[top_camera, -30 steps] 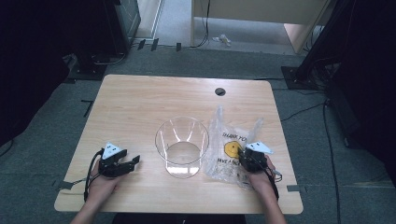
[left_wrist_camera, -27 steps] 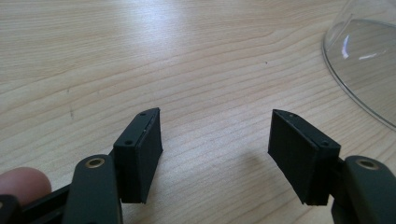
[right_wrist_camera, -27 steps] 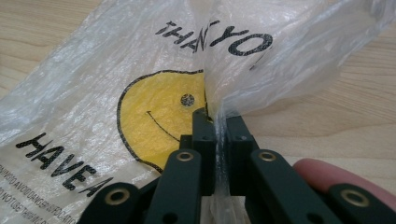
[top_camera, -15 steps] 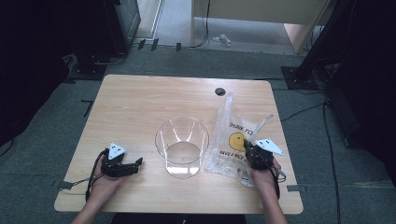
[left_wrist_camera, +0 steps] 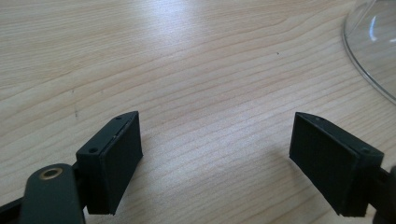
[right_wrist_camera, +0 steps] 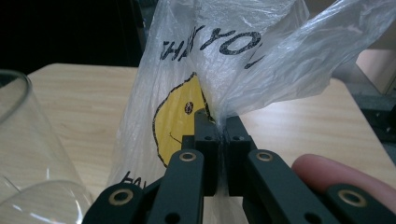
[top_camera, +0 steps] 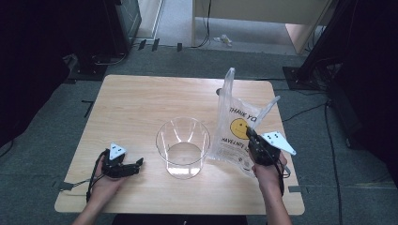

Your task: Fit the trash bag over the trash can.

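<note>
A thin clear plastic bag (top_camera: 237, 126) printed with a yellow smiley face and "THANK YOU" hangs off the table at the right. My right gripper (top_camera: 248, 134) is shut on its upper fold. In the right gripper view the pinched film bunches up out of the closed jaws (right_wrist_camera: 217, 125), and the bag (right_wrist_camera: 187, 79) spreads above and to the left. My left gripper (top_camera: 139, 163) lies low on the wooden table (top_camera: 136, 105) at the front left. Its jaws have just been opening, and bare wood lies between them (left_wrist_camera: 217, 154).
A tall clear plastic container (top_camera: 183, 147) stands upright in the table's middle front, between the two grippers; its curved wall (left_wrist_camera: 373, 46) also shows (right_wrist_camera: 28, 140) in both gripper views. Dark stands and cables ring the table on the floor.
My right gripper has risen with the bag, which went from lying flat on the table to hanging upright. The left gripper stayed put while its jaws spread wider.
</note>
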`<state>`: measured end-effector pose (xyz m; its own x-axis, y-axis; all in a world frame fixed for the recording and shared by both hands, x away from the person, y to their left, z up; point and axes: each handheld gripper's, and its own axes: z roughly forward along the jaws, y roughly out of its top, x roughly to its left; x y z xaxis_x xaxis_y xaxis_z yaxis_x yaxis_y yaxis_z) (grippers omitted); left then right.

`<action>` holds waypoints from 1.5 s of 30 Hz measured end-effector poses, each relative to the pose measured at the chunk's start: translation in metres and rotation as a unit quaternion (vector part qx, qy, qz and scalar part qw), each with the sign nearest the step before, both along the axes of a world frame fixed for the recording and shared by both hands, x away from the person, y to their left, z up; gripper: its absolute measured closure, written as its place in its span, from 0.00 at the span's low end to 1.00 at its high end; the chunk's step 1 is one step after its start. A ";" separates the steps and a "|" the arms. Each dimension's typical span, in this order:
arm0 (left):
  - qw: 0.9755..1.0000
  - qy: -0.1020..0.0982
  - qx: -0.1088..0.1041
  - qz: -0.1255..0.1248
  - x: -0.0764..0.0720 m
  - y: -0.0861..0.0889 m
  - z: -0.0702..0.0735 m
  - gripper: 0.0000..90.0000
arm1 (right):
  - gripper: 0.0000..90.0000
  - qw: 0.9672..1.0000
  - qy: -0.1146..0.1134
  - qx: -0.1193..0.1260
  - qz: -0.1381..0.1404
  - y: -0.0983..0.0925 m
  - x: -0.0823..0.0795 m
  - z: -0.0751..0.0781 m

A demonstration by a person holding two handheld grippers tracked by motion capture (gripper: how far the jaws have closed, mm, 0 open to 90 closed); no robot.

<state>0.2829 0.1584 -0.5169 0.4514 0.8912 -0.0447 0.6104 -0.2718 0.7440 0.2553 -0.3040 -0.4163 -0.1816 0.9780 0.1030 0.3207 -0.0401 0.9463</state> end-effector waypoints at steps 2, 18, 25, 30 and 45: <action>1.000 0.000 -0.002 -0.001 0.000 0.001 0.000 0.16 | 0.98 1.000 -0.011 0.000 0.000 0.002 0.000 0.009; 1.000 0.000 -0.005 0.003 0.000 0.001 0.000 0.16 | 0.98 0.991 -0.135 0.007 -0.006 0.026 -0.005 0.070; 1.000 0.001 -0.004 0.003 0.000 0.001 0.000 0.16 | 0.98 0.985 -0.171 0.006 0.004 0.040 -0.007 0.091; 1.000 0.001 -0.005 0.003 0.000 0.001 0.000 0.16 | 0.98 0.983 -0.183 0.006 0.020 0.053 -0.007 0.103; 0.991 -0.099 -0.077 0.037 -0.008 0.000 0.028 0.17 | 0.98 0.980 -0.188 0.005 0.062 0.080 -0.009 0.111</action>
<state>0.2753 0.1586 -0.4885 0.3989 0.9115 -0.1001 0.4627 -0.1058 0.8802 0.2458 -0.2236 -0.3050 -0.3268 0.9450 0.0158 -0.0476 -0.0332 0.9983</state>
